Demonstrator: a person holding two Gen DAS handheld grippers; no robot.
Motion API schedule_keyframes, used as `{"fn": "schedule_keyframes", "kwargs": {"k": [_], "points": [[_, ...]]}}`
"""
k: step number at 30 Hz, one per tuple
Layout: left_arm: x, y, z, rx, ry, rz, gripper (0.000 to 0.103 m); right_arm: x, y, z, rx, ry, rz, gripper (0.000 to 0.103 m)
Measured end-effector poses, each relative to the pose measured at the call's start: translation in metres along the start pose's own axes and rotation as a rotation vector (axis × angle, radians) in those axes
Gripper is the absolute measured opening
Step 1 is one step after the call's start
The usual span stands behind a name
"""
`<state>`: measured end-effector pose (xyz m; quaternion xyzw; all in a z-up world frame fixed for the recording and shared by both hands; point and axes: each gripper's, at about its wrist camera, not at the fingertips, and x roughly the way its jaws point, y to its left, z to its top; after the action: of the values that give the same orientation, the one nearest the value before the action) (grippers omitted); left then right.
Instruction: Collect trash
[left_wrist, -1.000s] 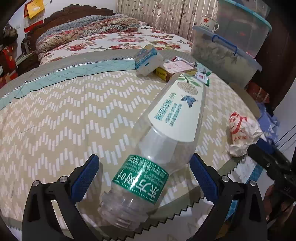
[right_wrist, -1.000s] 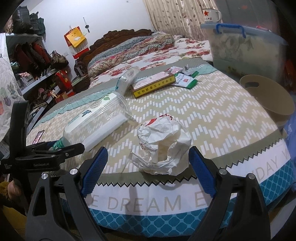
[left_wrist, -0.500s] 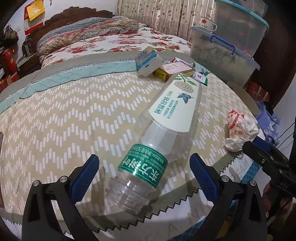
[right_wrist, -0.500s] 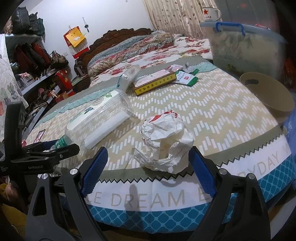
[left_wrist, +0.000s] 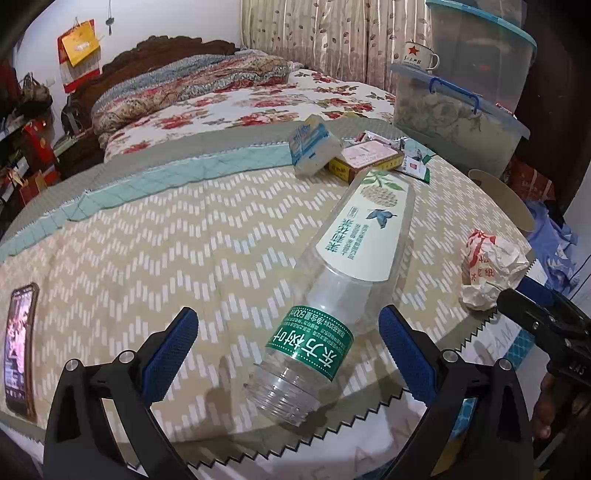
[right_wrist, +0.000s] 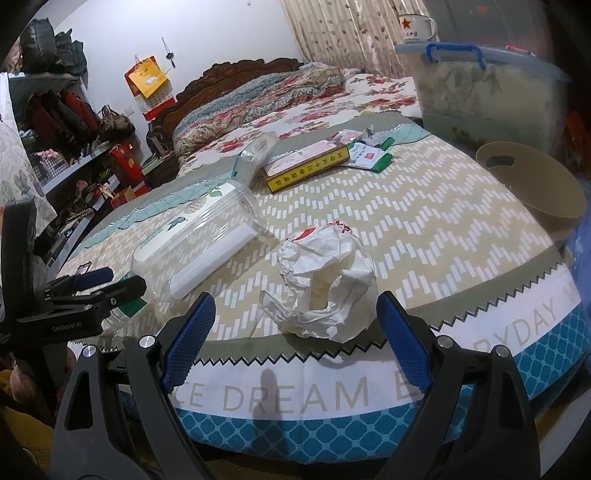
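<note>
An empty clear plastic bottle (left_wrist: 332, 295) with a green band and cream label lies on the zigzag bedspread, its open neck toward me. My left gripper (left_wrist: 288, 350) is open, its blue pads on either side of the neck, not touching. The bottle also shows in the right wrist view (right_wrist: 199, 240). A crumpled white paper wrapper (right_wrist: 325, 280) lies near the bed's edge. My right gripper (right_wrist: 295, 332) is open just in front of it, pads apart on both sides. The wrapper shows at the right of the left wrist view (left_wrist: 491, 269).
A tissue pack (left_wrist: 314, 147), a yellow box (right_wrist: 306, 170) and green-white sachets (right_wrist: 369, 157) lie farther back. A tan bin (right_wrist: 535, 188) stands beside the bed at right. Clear storage boxes (left_wrist: 454, 118) are stacked behind. A phone (left_wrist: 18, 347) lies at left.
The left gripper has drawn back and down along the bottle toward its neck; the phone has come into view. The right gripper has edged closer to the wrapper. Both stay open.
</note>
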<state>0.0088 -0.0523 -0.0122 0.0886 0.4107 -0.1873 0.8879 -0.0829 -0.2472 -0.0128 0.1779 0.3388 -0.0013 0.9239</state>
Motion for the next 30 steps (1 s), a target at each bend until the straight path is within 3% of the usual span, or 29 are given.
{"fn": "schedule_keyframes", "kwargs": {"k": [20,30], "points": [[0.003,0.002,0.0,-0.003,0.006,-0.008,0.095,0.002,-0.002,0.0,0.009,0.0,-0.003,0.089],[0.004,-0.011,0.008,0.059,0.003,-0.006,0.094,0.002,-0.004,0.0,0.021,-0.003,-0.006,0.089]]}}
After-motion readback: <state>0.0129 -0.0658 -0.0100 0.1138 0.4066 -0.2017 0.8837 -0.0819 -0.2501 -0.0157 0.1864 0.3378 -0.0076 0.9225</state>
